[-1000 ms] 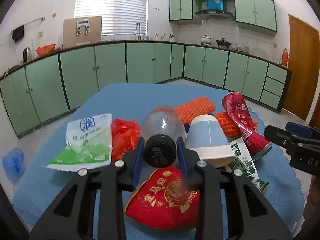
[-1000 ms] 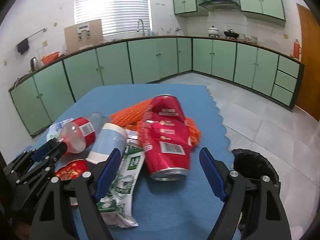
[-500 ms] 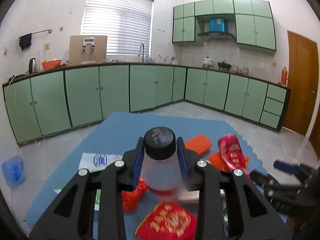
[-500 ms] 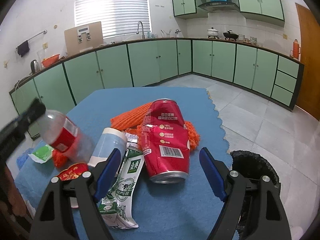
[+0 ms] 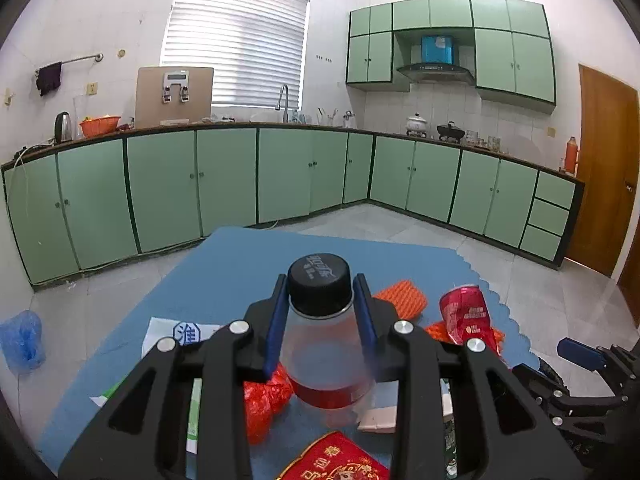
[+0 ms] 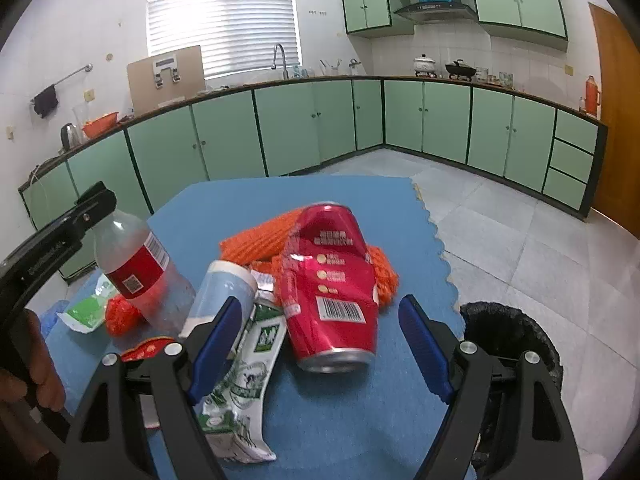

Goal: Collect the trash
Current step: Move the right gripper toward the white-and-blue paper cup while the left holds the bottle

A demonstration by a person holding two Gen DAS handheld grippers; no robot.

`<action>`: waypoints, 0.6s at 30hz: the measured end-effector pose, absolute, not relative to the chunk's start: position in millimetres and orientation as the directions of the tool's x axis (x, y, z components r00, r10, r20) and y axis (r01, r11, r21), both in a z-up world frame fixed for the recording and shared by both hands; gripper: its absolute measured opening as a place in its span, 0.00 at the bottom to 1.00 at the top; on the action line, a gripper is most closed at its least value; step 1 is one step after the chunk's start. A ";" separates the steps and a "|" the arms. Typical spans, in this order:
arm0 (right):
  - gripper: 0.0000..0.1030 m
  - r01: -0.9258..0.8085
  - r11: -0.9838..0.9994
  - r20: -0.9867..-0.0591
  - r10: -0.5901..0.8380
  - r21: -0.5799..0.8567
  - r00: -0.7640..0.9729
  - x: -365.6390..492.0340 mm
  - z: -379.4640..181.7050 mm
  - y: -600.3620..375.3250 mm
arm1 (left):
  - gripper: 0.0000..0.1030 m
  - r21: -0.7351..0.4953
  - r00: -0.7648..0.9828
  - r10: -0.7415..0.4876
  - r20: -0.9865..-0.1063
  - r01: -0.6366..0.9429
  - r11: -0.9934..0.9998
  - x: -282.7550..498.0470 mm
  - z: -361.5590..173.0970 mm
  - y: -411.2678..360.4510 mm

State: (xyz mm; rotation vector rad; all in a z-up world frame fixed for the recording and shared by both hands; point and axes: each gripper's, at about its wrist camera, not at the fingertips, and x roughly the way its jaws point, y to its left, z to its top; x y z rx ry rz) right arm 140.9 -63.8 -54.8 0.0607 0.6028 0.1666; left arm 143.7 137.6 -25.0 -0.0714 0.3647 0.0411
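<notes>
Left gripper, fingers clamped on bottle neck, is holding it lifted at centre frame; right gripper, fingers apart, is hovering over can; cup, wrappers and can are lying on counter, bin lower right, most collecting seemingly remaining.

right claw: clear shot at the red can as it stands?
Probably yes. The right claw is open, and the crushed red can lies straight ahead between its fingers on the blue mat, with nothing on top; a milk carton crowds one side.
</notes>
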 end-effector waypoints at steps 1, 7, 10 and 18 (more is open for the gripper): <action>0.76 -0.140 0.985 -0.559 0.173 0.101 0.811 142.7 -53.9 -62.0 | 0.30 -0.061 0.934 0.027 -0.356 -0.052 0.997 142.7 -23.8 138.1; 0.65 -0.179 0.976 -0.583 0.218 0.125 0.783 153.7 -55.6 -46.5 | 0.30 -0.058 0.923 0.034 -0.383 -0.061 0.996 140.0 -30.9 141.3; 0.63 -0.190 0.974 -0.568 0.225 0.120 0.792 152.8 -45.5 -40.1 | 0.30 -0.061 0.922 0.035 -0.385 -0.063 0.996 137.5 -31.2 144.0; 0.63 -0.198 0.976 -0.532 0.218 0.097 0.818 153.4 -19.2 -32.7 | 0.29 -0.055 0.924 0.032 -0.382 -0.058 0.997 134.3 -29.9 144.3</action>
